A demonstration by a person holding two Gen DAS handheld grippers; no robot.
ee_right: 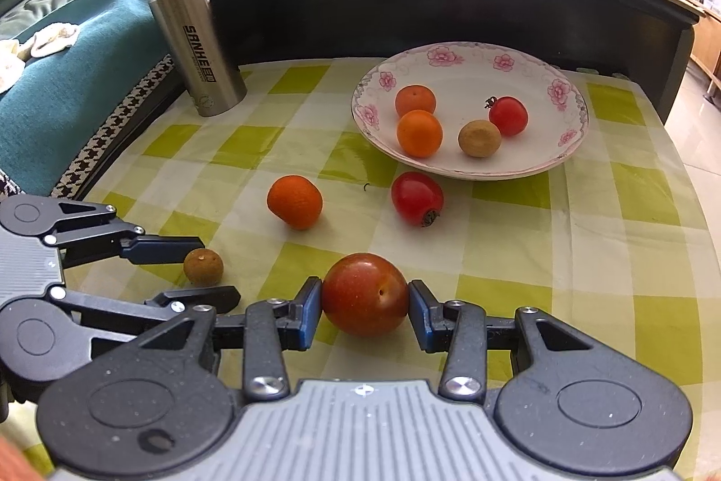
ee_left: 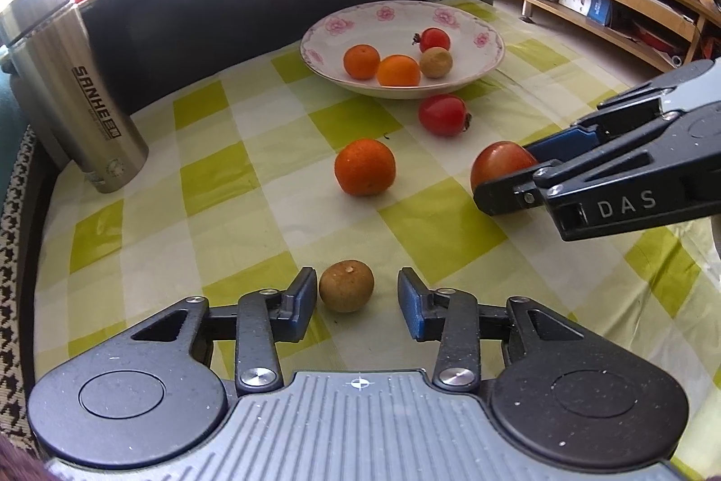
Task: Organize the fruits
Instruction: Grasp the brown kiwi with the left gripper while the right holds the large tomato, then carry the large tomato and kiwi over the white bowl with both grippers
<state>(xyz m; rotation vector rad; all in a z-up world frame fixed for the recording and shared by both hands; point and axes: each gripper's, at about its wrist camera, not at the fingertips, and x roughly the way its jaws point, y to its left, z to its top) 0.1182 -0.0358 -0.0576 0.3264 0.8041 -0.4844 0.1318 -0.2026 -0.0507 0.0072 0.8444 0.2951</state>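
From the left wrist camera, the left gripper [ee_left: 356, 296] sits low over a table covered with a smooth cloth [ee_left: 148, 219] checked in lime green and cream. Its blue-padded jaws are spread, with a small, round, matte tan longan [ee_left: 346, 286] between them; the left pad just touches its skin, while the right pad stands clear. At twelve o'clock from it rests a pebbly-skinned mandarin [ee_left: 365, 173], and further up lies a glossy red tomato [ee_left: 443, 115] with a dried calyx, close to the rim of a shallow white ceramic plate [ee_left: 473, 25] printed with pink flowers. The plate holds two oranges, one tan longan and one small red fruit. At ten o'clock stands a brushed steel cylindrical flask [ee_left: 76, 89]. At two o'clock the right gripper [ee_left: 513, 174] pinches a smooth reddish-brown plum [ee_left: 498, 165].

From the right wrist camera, the right gripper [ee_right: 366, 305] has both blue pads pressed against the sides of the plum [ee_right: 365, 294], a round fruit with a small dimple, sitting on the cloth [ee_right: 586, 255]. At nine o'clock the left gripper [ee_right: 212, 269] brackets the longan [ee_right: 203, 266], jaws apart. The mandarin [ee_right: 294, 202] lies at eleven o'clock, the tomato [ee_right: 417, 198] at twelve, and the flowered plate [ee_right: 540, 75] at one o'clock. The steel flask [ee_right: 193, 34] stands upright at eleven, far back.
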